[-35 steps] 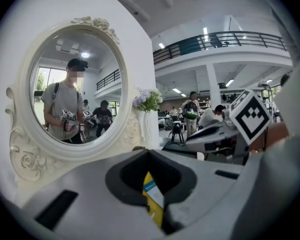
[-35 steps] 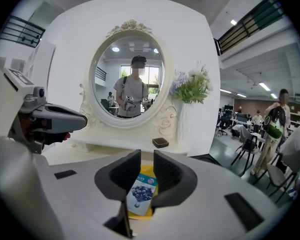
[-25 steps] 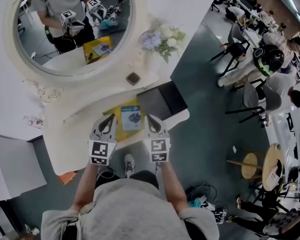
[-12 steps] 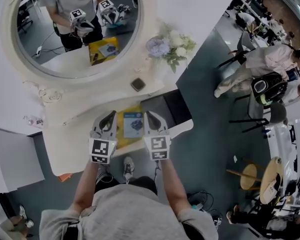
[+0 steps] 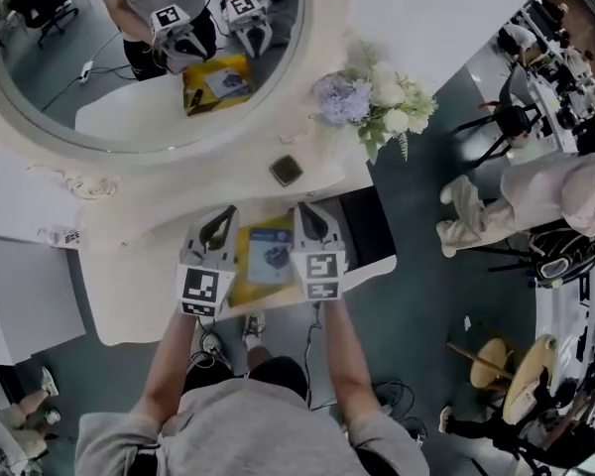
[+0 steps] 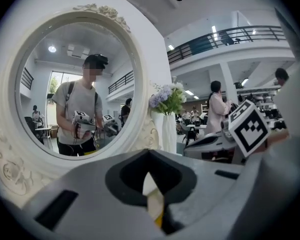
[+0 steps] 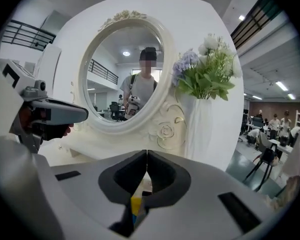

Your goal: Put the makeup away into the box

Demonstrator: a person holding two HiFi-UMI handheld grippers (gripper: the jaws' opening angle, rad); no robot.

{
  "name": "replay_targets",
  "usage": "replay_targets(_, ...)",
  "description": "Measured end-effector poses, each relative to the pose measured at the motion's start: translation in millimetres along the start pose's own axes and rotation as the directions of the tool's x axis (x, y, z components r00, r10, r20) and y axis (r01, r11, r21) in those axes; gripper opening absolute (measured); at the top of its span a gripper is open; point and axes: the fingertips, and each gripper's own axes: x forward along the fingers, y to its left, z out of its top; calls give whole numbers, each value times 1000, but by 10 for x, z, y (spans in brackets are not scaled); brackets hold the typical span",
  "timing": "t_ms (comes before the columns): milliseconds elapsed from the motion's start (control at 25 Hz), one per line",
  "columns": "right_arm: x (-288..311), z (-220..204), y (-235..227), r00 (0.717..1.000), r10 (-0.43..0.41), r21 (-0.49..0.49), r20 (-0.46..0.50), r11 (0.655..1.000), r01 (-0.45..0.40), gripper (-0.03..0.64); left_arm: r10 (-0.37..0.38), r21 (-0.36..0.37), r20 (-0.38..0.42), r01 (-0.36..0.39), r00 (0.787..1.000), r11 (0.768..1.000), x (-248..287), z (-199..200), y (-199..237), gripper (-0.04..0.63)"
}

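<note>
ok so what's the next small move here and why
Probably open the right claw and reach forward to the small dark compact by the mirror. It and the left claw are shut and empty, flanking the yellow box, and the compact sits outside it.

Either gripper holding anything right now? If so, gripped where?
Nothing held. Left gripper and right gripper both have jaws shut together, empty.

You face an ornate oval mirror (image 5: 109,87) above a white dressing table (image 5: 129,286). Pale flowers (image 5: 372,97) stand just right of the mirror. Well off to your right is a person in pale clothes (image 5: 575,191).
</note>
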Motion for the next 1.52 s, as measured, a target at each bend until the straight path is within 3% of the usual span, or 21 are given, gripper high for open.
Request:
replay_targets(200, 317, -173, -70, 998, 43, 17, -55, 999, -42, 24, -1, -10, -37, 0, 999, 1000, 199, -182, 86, 0)
replay_targets(280, 478, -217, -93, 995, 72, 22, -74, 997, -71, 152, -2, -11, -41, 2, 999, 1000, 294, -234, 126, 0)
replay_targets(320, 550, -236, -105, 993, 85, 26, -84, 996, -83, 183, -3, -12, -42, 3, 999, 1000, 334, -252, 144, 0)
replay_targets(680, 996, -535, -176, 974, 121, 30, -194, 993, -118, 313, -6, -42, -77, 3, 997, 999, 457, -473, 249, 0)
replay_targets(1000, 1212, -644, -135, 953, 133, 11, -270, 991, -136, 324, 1, -50, -105, -6, 994, 999, 413, -593, 347, 0)
replay_targets(1520, 1247, -708, -167, 956, 100, 10, -277, 995, -102, 291, 16, -52, -110, -21, 994, 998, 300, -627, 428, 0)
